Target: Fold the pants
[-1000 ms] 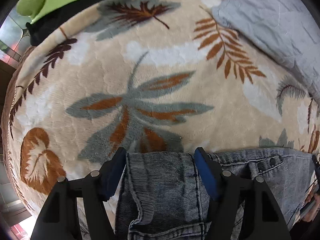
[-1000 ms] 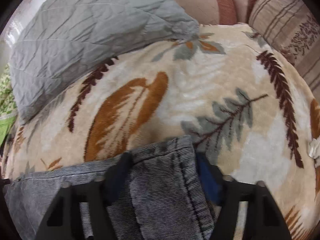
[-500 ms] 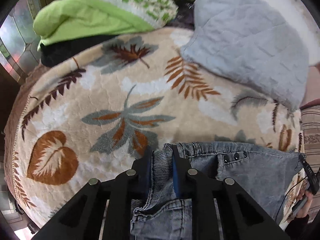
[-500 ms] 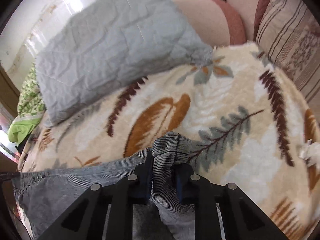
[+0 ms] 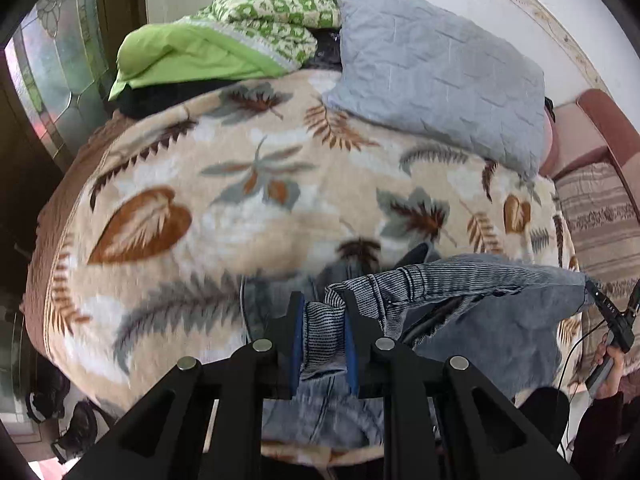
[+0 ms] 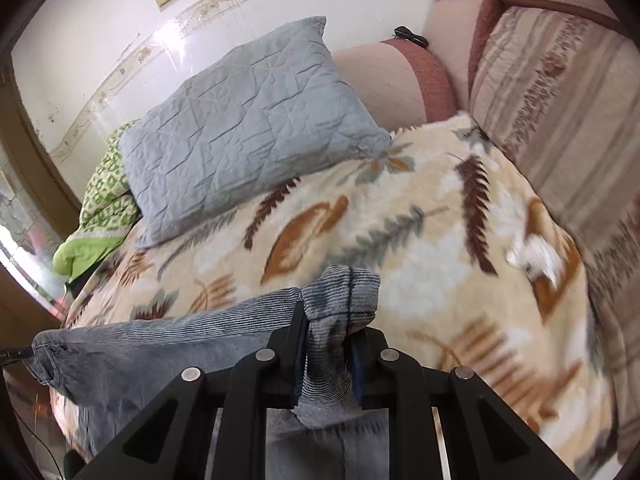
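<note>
Both grippers clench the denim jeans, lifted above the leaf-print blanket: left gripper at six o'clock, right gripper likewise. Heavy, limp denim likely sags; waistband corners look the soundest hold.

Leaf-print blanket, grey pillow, green bedding

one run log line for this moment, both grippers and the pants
left gripper: shut on jeans | right gripper: shut on jeans | jeans: waistband stretched between grippers, raised above leaf blanket | fold: not yet made
</note>
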`<state>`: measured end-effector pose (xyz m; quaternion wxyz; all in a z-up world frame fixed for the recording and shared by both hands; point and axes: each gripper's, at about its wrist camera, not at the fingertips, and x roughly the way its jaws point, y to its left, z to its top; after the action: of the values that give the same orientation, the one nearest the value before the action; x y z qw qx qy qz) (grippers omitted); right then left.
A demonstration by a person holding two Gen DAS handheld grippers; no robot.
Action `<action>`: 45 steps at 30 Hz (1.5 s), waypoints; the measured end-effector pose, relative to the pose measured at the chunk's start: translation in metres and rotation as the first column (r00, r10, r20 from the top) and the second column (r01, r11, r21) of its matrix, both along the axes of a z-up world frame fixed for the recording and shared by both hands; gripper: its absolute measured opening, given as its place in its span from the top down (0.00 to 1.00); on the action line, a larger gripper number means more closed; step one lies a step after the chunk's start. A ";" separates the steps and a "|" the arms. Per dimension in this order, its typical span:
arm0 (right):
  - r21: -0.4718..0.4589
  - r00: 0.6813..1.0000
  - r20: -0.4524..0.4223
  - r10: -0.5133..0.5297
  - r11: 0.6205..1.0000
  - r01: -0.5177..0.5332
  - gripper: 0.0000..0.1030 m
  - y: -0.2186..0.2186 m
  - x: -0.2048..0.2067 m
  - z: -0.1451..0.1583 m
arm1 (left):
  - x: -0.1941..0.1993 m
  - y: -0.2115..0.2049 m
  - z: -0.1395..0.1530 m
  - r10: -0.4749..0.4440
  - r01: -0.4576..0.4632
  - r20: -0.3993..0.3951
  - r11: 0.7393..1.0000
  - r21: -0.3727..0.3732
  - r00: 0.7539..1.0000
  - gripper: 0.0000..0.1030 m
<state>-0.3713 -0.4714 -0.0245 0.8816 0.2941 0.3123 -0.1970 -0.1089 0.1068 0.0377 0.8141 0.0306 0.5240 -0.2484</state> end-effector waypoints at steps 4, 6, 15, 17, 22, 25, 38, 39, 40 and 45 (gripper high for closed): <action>0.000 1.000 -0.013 0.020 1.000 -0.020 0.82 0.021 -0.042 -0.010 | -0.036 0.016 -0.023 0.007 -0.005 -0.053 1.000 0.030 0.999 0.82; 0.012 1.000 -0.019 0.025 1.000 -0.025 0.82 0.031 -0.065 -0.016 | -0.047 0.017 -0.031 0.017 -0.013 -0.069 0.999 0.049 0.997 0.82; 0.171 0.986 -0.125 0.112 0.981 -0.089 0.63 0.059 -0.127 -0.056 | -0.068 0.032 -0.059 0.023 -0.006 -0.110 0.988 0.154 0.994 0.81; 0.202 0.984 -0.142 0.105 0.976 -0.075 0.41 0.056 -0.144 -0.059 | -0.073 0.036 -0.057 0.014 0.005 -0.104 0.984 0.178 0.995 0.79; 0.153 0.992 -0.108 0.063 0.987 -0.046 0.41 0.051 -0.180 -0.042 | -0.082 0.046 -0.046 0.004 0.014 -0.078 0.975 0.220 0.997 0.77; 0.152 0.999 -0.044 0.021 0.988 -0.014 0.41 0.045 -0.181 -0.023 | -0.085 0.041 -0.029 0.007 -0.009 0.007 0.960 0.281 1.000 0.78; 0.227 0.950 -0.124 0.288 0.940 -0.255 0.41 0.116 -0.045 -0.049 | -0.104 -0.044 -0.027 -0.168 0.161 0.043 0.978 0.136 0.985 0.77; 0.252 0.931 -0.166 0.324 0.927 -0.278 0.41 0.122 -0.039 -0.061 | -0.108 -0.053 -0.040 -0.176 0.168 0.029 0.969 0.182 0.984 0.77; 0.261 0.916 -0.208 0.343 0.922 -0.286 0.41 0.128 -0.036 -0.071 | -0.108 -0.062 -0.056 -0.184 0.177 0.013 0.958 0.225 0.983 0.77; 0.209 0.941 -0.186 0.283 0.947 -0.243 0.41 0.109 -0.057 -0.057 | -0.101 -0.064 -0.103 -0.142 0.174 -0.146 0.955 0.239 0.979 0.77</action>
<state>-0.4280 -0.3626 -0.0818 0.8306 0.3065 0.4583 -0.0778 -0.2095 0.0431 -0.0649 0.7460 0.1593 0.5980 -0.2460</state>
